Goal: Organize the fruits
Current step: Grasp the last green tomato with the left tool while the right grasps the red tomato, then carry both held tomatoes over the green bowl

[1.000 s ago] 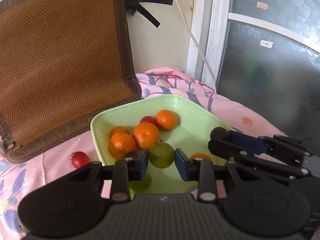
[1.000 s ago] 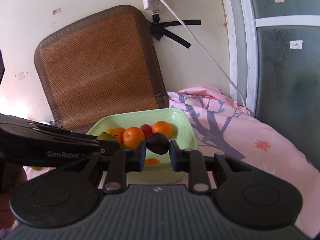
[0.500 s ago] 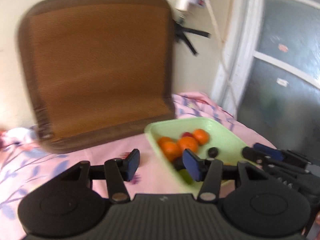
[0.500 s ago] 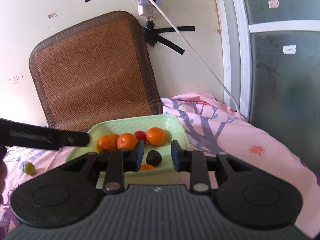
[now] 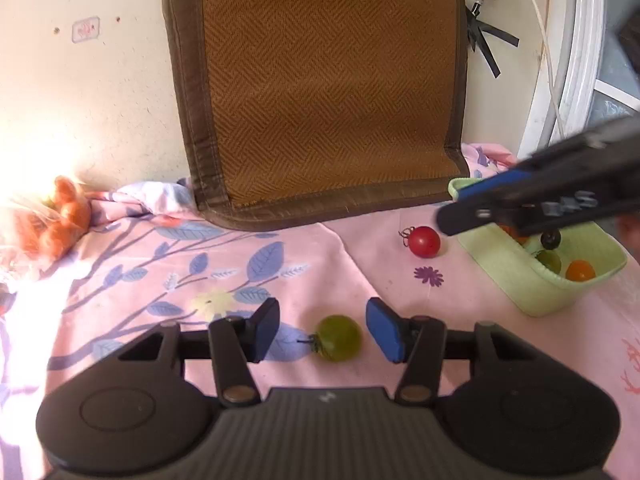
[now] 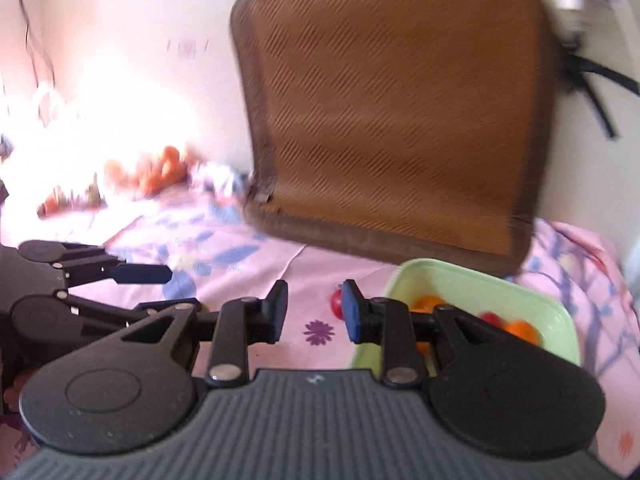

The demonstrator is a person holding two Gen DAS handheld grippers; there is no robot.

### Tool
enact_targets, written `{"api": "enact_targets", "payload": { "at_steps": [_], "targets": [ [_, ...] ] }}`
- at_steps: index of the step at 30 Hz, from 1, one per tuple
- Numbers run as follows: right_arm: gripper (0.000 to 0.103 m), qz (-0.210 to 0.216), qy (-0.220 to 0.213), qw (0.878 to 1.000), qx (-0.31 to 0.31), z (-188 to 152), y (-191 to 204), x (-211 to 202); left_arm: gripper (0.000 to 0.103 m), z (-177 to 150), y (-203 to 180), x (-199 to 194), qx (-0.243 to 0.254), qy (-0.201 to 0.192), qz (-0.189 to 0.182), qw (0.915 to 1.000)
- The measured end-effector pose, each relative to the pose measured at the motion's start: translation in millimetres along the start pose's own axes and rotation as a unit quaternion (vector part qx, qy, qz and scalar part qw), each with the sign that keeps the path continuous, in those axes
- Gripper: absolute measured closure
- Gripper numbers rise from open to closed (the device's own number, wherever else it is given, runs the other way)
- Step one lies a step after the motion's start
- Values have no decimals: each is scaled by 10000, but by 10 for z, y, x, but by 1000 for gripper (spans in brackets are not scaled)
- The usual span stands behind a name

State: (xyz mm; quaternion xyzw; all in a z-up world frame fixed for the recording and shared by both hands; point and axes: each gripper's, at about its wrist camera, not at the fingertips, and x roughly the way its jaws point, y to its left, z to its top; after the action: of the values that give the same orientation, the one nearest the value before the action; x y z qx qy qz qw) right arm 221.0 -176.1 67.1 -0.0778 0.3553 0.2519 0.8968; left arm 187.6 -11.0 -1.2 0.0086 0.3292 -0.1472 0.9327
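Two claws show, and neither grips anything. In the left wrist view the left claw [image 5: 322,330] sits low in the centre of the frame with its blue pads spread apart; a small round green fruit with a short stem [image 5: 338,338] lies on the pink flower-printed cloth [image 5: 280,272] between the pads, nearer the right-hand one and touching neither. The claw is released.

Up and to the right of it in the same view, a small red round fruit with a curled stem [image 5: 425,241] rests on the cloth, just beside the pale green plastic tray [image 5: 516,280] at the right edge of the frame. Inside the tray a dark berry, a green fruit and a small orange one can be seen. The right claw [image 5: 464,206] crosses the upper right of that frame as a blurred black bar with a blue tip, over the tray's near corner.

The right wrist view is smeared. There the right claw [image 6: 314,310] stands at mid-frame with a gap between its pads and only cloth behind the gap, so it is released too. The red fruit [image 6: 337,303] peeks out just left of the right-hand pad, and the tray [image 6: 460,280] lies at lower right, holding what seem to be orange and red fruits. The left claw [image 6: 160,274] reaches in from the left edge.

A brown woven seat cushion [image 5: 328,88] leans against the cream wall [image 5: 100,100] behind everything.
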Motion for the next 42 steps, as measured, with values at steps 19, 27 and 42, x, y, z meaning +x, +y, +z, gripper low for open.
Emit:
{"api": "enact_targets", "payload": {
  "at_steps": [19, 27, 42],
  "targets": [
    [74, -723, 1962, 9705, -1200, 251, 92, 945, 68, -67, 59, 64, -105, 112, -367, 9992],
    [73, -403, 794, 9942, -597, -268, 372, 46, 68, -253, -230, -399, 144, 88, -651, 9977],
    [73, -1079, -367, 9869, 1145, -2063, 909, -1199, 68, -969, -966, -1244, 721, 83, -1125, 9910]
  ]
}}
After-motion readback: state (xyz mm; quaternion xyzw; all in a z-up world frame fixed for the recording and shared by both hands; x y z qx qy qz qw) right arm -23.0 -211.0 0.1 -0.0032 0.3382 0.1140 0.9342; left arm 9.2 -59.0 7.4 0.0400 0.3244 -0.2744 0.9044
